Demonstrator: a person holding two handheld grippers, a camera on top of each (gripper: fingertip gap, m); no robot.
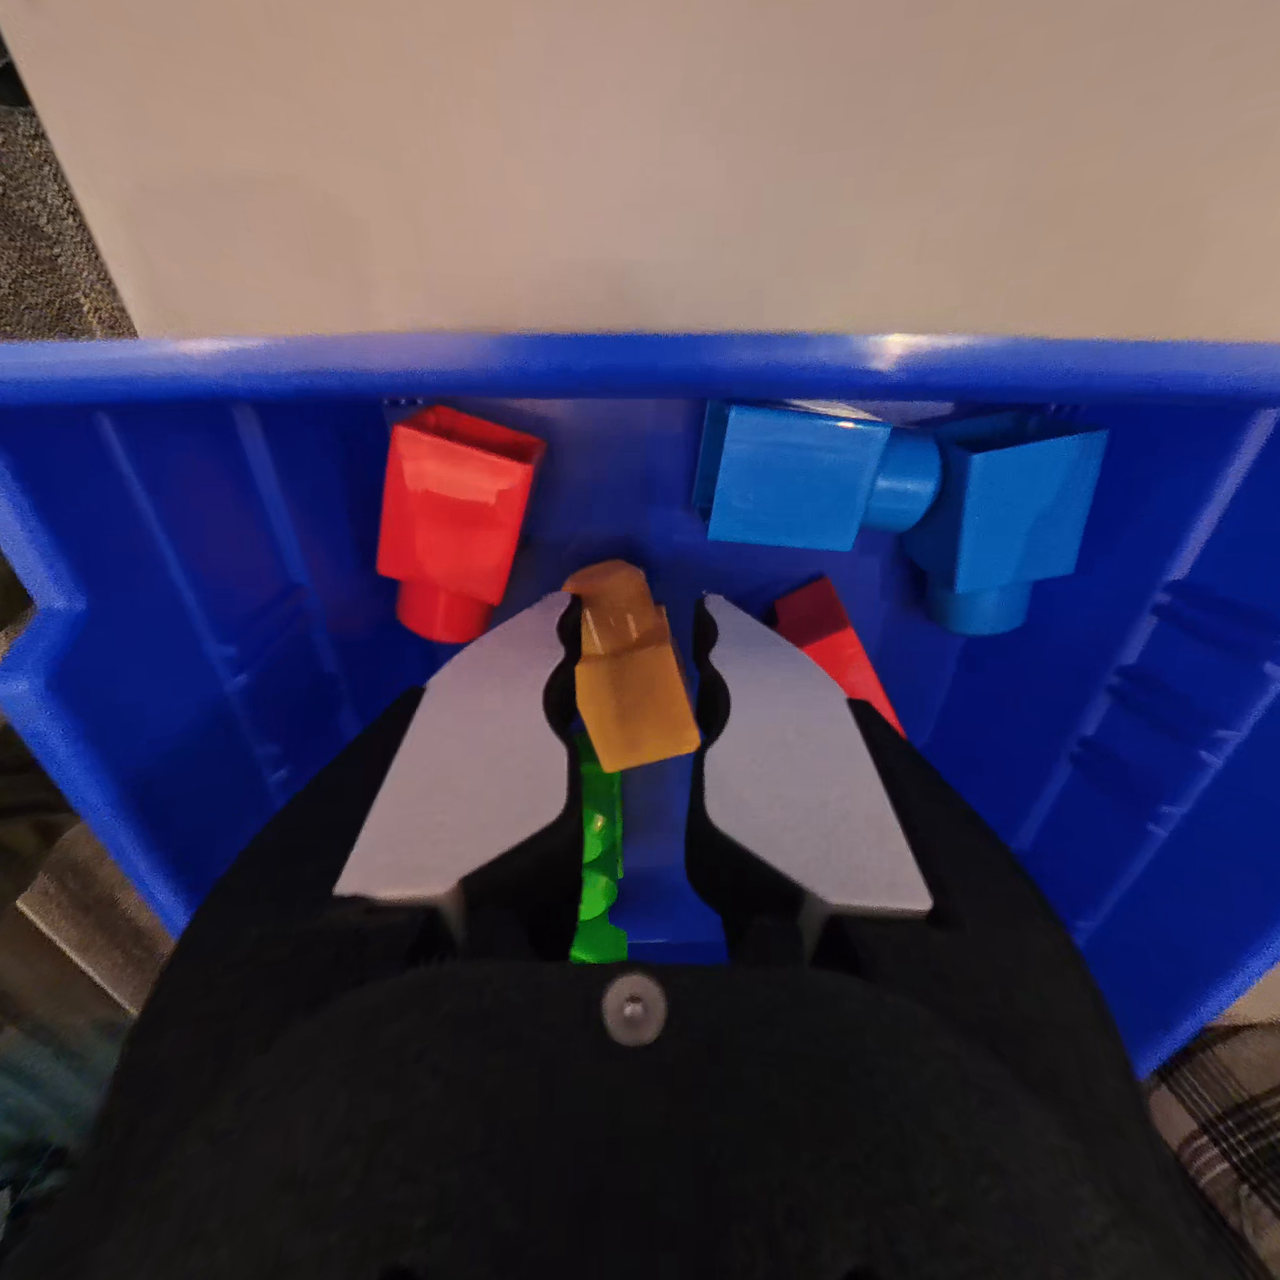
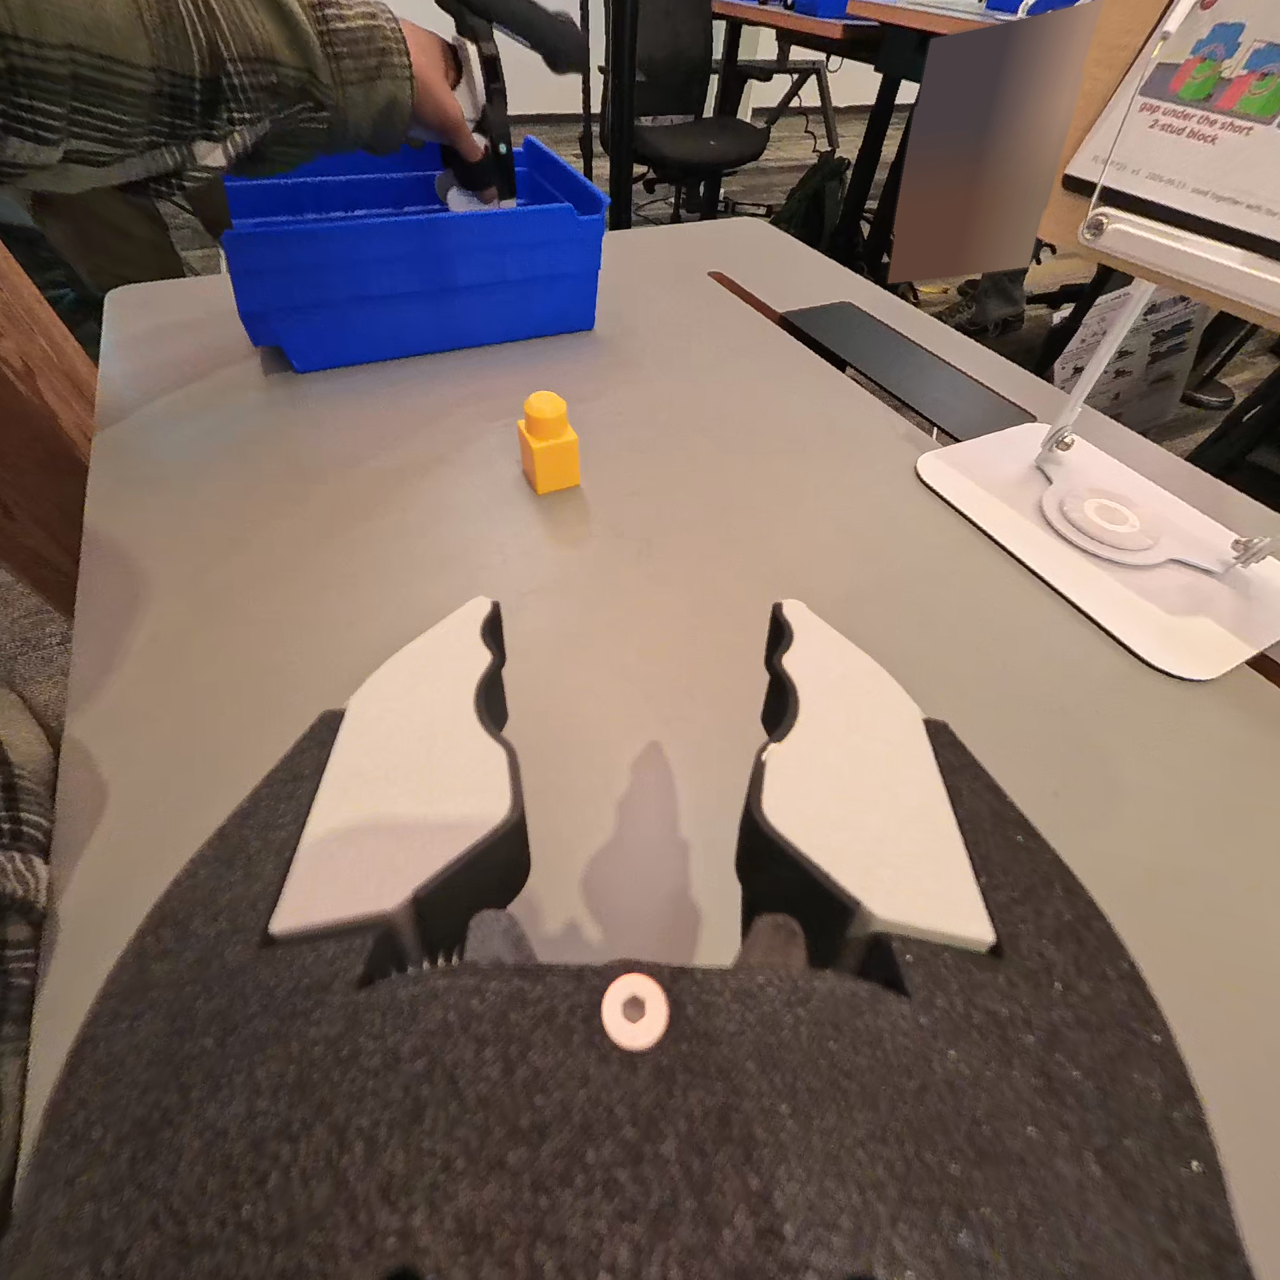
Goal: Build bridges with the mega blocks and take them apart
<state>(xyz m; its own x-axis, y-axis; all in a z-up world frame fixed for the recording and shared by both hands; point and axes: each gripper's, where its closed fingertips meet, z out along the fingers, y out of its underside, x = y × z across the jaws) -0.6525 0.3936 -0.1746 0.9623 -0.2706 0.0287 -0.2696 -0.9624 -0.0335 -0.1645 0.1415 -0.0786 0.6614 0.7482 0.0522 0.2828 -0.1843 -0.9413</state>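
Note:
In the left wrist view my left gripper [image 1: 634, 602] is down inside the blue bin [image 1: 623, 367]. Its jaws are closed on a tilted orange-yellow one-stud block [image 1: 634, 699]. In the bin lie a red block [image 1: 450, 519], two blue blocks [image 1: 789, 478] [image 1: 1011, 512], another red block [image 1: 831, 644] partly hidden by a finger, and a green block [image 1: 596, 852] under the gripper. In the right wrist view my right gripper [image 2: 635, 609] is open and empty, low over the grey table [image 2: 277, 554]. A yellow one-stud block [image 2: 547, 443] stands upright ahead of it.
The blue bin [image 2: 415, 277] sits at the table's far left, with the left gripper [image 2: 478, 180] and a person's plaid sleeve [image 2: 173, 76] over it. A white stand with an instruction sheet [image 2: 1108, 554] is at the right. A black slab [image 2: 900, 367] lies beyond it.

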